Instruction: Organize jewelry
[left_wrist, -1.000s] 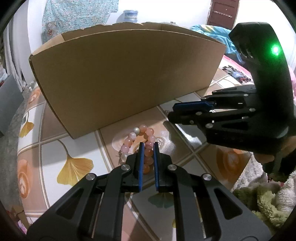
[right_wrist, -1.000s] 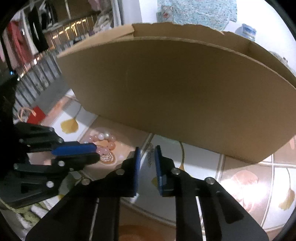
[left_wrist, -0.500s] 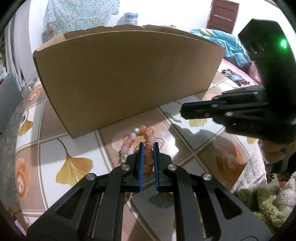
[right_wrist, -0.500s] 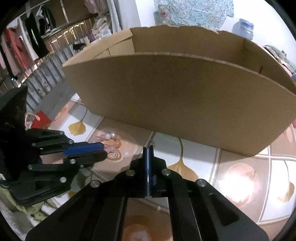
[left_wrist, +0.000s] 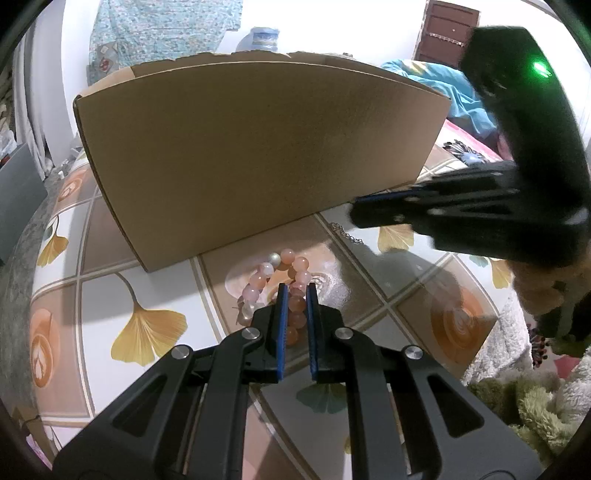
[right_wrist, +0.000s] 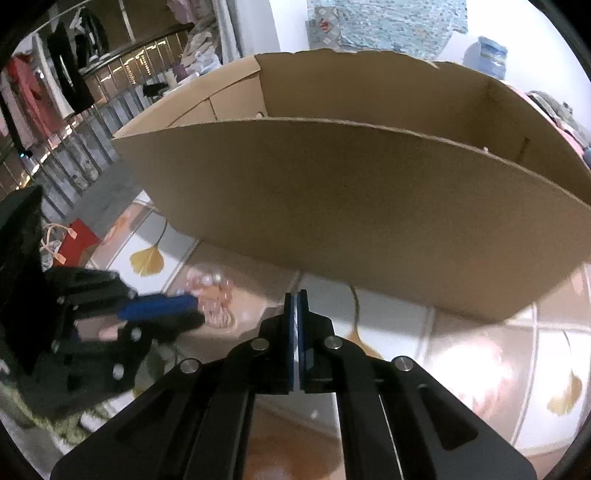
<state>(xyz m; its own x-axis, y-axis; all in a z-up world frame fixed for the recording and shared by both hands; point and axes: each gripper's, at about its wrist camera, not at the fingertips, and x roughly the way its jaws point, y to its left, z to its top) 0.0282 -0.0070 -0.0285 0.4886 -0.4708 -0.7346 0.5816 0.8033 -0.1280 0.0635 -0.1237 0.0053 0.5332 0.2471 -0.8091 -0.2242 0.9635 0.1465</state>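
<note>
- Ginkgo-leaf print covers the glossy table (left_wrist: 103, 295), which takes up the near ground of both wrist views. A fluffy green-and-white blanket (left_wrist: 535, 406) lies off its right edge.
- Closest in, the left gripper (left_wrist: 295, 291) points down at the table. Its blue pads stand a bead's width apart and straddle the near side of a pink-and-orange beaded bracelet (left_wrist: 273, 266). Beads fill the gap, so I read this as a clamp on the strand.
- The rest of the bracelet loop lies flat on the table, just short of the box, so it looks gripped but not lifted.
- A little farther right, the right gripper (right_wrist: 295, 295) has its pads pressed together with no gap showing.
- A thin silver chain (left_wrist: 347, 234) trails on the table from just under that tip, near the box's front wall. Whether a link is pinched between the pads I cannot tell.
- Behind both pieces stands an open cardboard box (left_wrist: 258, 147). The right wrist view shows its inner walls, but the floor is hidden, so nothing can be counted as already stored.
- By my judgement the task is at an early stage: both pieces are outside the box, and each has to be raised over the front wall and let go inside.
- Farthest back are a water jug (left_wrist: 264, 37) and hanging clothes (right_wrist: 55, 74).
</note>
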